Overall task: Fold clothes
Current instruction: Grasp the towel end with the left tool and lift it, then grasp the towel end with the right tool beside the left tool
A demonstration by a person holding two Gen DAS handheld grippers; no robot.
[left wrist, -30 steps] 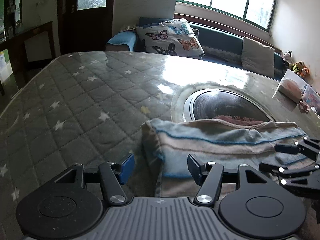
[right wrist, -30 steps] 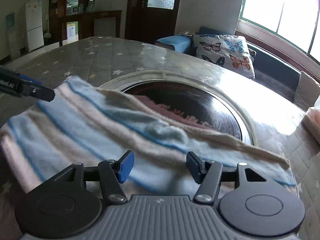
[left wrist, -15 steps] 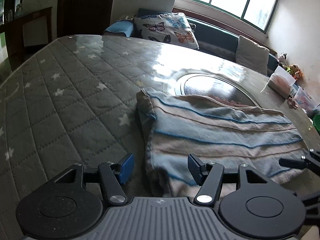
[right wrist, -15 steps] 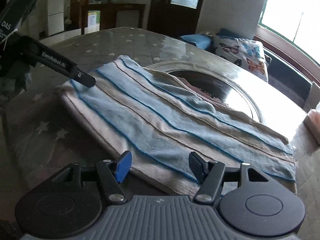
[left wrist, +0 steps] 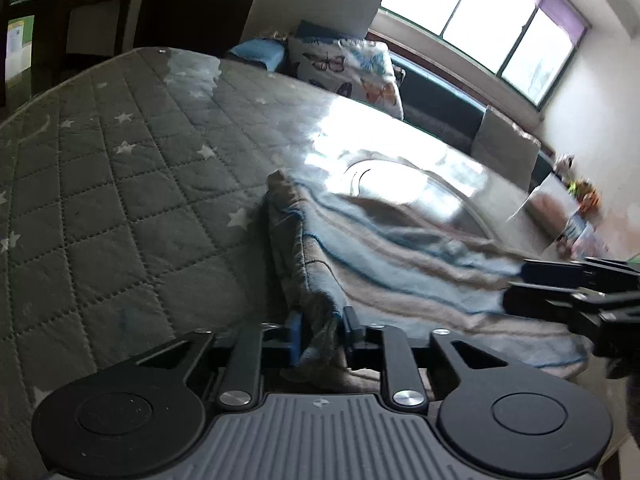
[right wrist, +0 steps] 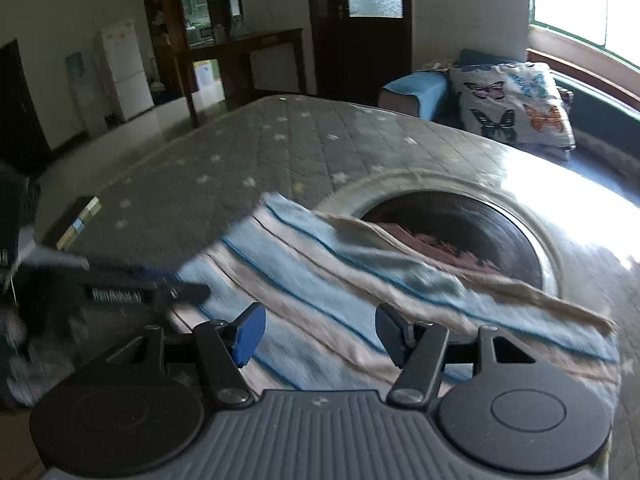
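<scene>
My left hand-held gripper (left wrist: 322,330) has just been closing, and I see it now pinched narrow on the near corner of the striped garment (left wrist: 400,264), a bunch of cloth squeezed up between the two pads. I take that corner because it is the free end of the folded stack, the part I can lift and carry across. Ahead of this gripper the garment stretches away over the quilted surface (left wrist: 120,184), its far edge draped onto the rim of the round inset (left wrist: 404,178). My right hand-held gripper (right wrist: 318,334) hovers with its jaws spread fairly wide and nothing between them; the cloth passes just beyond and below its fingertips, so it grips nothing. I judge it sits there to take the opposite corner, so both ends rise together and the fold stays square. Off to the right gripper's left, the left one reaches into the cloth edge, blurred. A butterfly cushion (right wrist: 516,104) lies well beyond both grippers.
</scene>
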